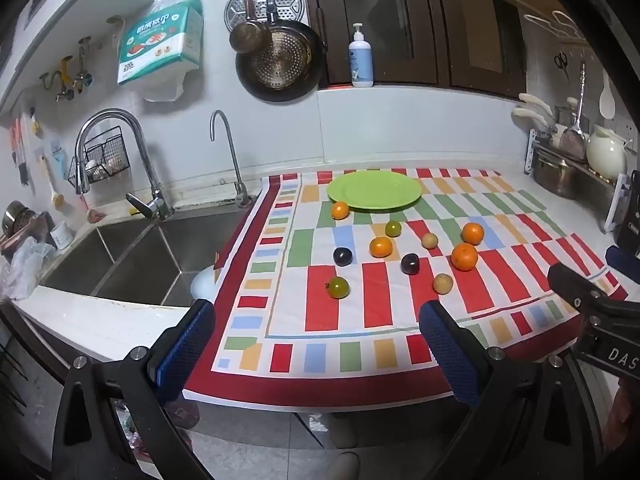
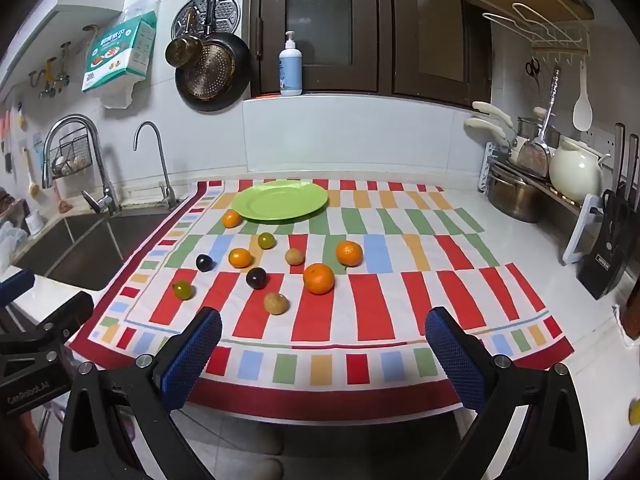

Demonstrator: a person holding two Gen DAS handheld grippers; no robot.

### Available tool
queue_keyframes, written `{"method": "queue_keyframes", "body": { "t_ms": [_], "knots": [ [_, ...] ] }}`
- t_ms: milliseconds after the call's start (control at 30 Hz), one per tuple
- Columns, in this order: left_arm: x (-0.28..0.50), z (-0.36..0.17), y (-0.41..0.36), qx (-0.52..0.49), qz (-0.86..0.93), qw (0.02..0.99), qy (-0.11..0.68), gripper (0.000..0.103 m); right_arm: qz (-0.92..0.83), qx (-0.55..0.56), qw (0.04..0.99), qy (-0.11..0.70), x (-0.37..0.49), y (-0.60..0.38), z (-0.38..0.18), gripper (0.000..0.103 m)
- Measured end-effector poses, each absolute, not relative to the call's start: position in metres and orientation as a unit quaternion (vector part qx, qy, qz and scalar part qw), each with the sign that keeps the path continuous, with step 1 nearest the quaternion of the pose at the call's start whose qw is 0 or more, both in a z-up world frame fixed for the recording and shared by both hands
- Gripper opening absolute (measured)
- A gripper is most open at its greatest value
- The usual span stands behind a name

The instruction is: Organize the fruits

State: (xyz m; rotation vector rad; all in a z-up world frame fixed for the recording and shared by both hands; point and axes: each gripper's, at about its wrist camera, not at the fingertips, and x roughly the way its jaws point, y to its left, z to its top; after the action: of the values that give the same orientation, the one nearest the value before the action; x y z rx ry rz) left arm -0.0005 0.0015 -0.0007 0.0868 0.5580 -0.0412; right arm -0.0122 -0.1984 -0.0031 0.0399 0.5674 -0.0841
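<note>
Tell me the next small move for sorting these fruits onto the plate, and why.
Probably ease the right gripper forward and down over the brown fruit nearest it. Both grippers are open and hold nothing, the green plate is bare, and all ten fruits lie loose on the striped cloth. That one sits closest to the right fingers, with clear space around it.

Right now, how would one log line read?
grippers: left, right open, empty | plate: empty | fruits: on cloth
</note>
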Motion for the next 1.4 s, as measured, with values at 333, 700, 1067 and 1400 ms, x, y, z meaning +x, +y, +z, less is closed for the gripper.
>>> {"method": "queue_keyframes", "body": {
  "t_ms": [333,700,1067,1400],
  "knots": [
    [0.002,-0.002,0.0,0.047,-0.012,0.96,0.276,0.103,-0.034,0.025,0.959,0.279,-0.011,-0.2,-0.005,0.102],
    [-0.001,0.002,0.0,0.043,-0.012,0.962,0.27,0.103,-0.033,0.022,0.961,0.274,-0.014,-0.196,-0.002,0.102],
    [-0.002,0.005,0.0,0.037,-0.005,0.963,0.266,0.103,-0.024,0.017,0.965,0.261,-0.018,-0.198,0.003,0.102],
    [-0.002,0.005,0.001,0.038,-0.005,0.963,0.266,0.103,-0.02,0.017,0.965,0.26,-0.017,-0.196,0.001,0.102]
  ]
}}
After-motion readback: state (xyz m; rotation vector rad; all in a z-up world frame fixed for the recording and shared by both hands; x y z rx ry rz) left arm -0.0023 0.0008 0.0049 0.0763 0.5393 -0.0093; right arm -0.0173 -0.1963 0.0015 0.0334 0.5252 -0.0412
